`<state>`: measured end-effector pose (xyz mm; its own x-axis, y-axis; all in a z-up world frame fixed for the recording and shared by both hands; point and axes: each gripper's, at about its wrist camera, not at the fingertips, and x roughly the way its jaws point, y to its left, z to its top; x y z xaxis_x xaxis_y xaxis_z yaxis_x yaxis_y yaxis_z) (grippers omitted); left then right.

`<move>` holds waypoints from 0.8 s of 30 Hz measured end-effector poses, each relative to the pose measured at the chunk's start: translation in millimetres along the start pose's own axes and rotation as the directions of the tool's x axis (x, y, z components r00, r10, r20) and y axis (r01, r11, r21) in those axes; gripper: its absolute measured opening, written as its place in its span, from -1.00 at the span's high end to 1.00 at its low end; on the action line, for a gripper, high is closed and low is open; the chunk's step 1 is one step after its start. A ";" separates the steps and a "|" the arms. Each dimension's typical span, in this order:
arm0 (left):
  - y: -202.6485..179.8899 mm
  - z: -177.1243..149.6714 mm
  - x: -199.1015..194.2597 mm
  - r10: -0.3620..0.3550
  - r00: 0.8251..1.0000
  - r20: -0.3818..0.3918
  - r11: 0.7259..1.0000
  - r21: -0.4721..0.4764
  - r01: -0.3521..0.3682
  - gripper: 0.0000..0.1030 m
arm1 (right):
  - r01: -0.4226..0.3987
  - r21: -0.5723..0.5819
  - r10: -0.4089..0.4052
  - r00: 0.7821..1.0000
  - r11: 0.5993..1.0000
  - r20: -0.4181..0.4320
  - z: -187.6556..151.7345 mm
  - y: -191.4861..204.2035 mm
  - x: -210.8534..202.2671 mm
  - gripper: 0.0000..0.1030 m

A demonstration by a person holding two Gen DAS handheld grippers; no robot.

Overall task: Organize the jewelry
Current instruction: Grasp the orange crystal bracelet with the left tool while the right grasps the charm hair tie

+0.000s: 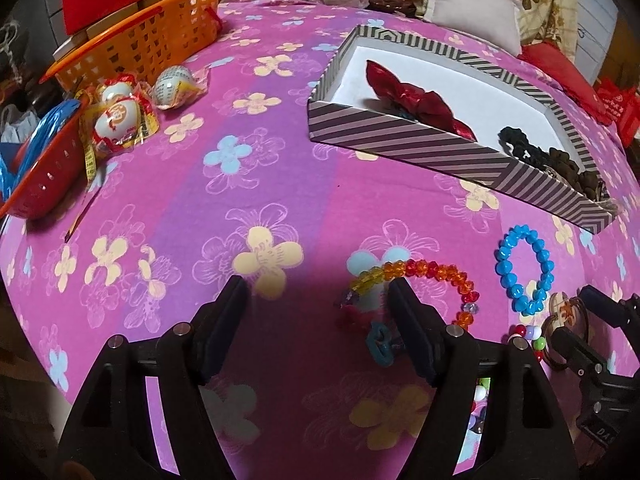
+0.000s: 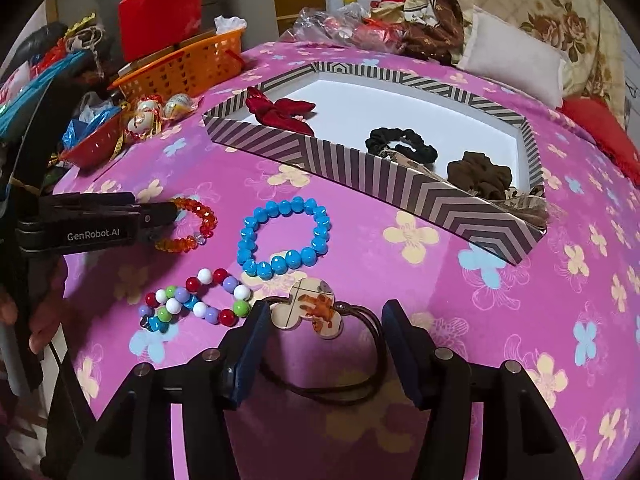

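A striped box (image 1: 404,145) (image 2: 344,168) holds a red bow (image 2: 280,112), a black scrunchie (image 2: 400,140) and a brown scrunchie (image 2: 480,174). On the pink cloth lie an orange-and-yellow bead bracelet (image 1: 436,274) (image 2: 198,226), a blue bead bracelet (image 1: 524,268) (image 2: 284,236), a multicolour bead bracelet (image 2: 196,300) and a hair tie with a flower charm (image 2: 316,312). My left gripper (image 1: 318,300) (image 2: 160,216) is open, its right finger over the orange bracelet. My right gripper (image 2: 322,320) (image 1: 576,312) is open around the hair tie.
An orange basket (image 1: 140,44) (image 2: 184,66), a red basket (image 1: 44,168) and wrapped eggs (image 1: 120,116) stand at the left. Pillows and fabric lie at the back (image 1: 472,12).
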<state>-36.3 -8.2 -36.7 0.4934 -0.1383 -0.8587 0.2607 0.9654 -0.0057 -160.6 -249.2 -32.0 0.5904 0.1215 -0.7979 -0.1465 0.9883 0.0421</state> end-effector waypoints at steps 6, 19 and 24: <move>-12.2 -1.4 -5.9 -0.048 0.998 0.027 0.997 0.062 0.047 0.75 | 0.028 -0.033 -0.027 0.999 0.999 0.030 -3.6 6.0 -1.3 0.26; -5.2 -3.6 -27.3 -0.122 0.991 0.045 0.992 0.029 0.121 0.85 | -0.050 0.031 0.049 0.998 0.998 0.038 -3.2 -2.6 -16.9 0.75; -6.2 -6.1 -27.9 -0.108 0.993 0.043 0.994 0.029 0.107 0.84 | -0.028 0.012 0.028 0.999 1.000 0.016 -2.5 1.4 -14.8 0.17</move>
<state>-56.7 -9.0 -15.9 0.4978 -0.2509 -0.8302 0.3361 0.9382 -0.0820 -171.5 -249.8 -21.6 0.5991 0.1507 -0.7864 -0.1537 0.9855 0.0718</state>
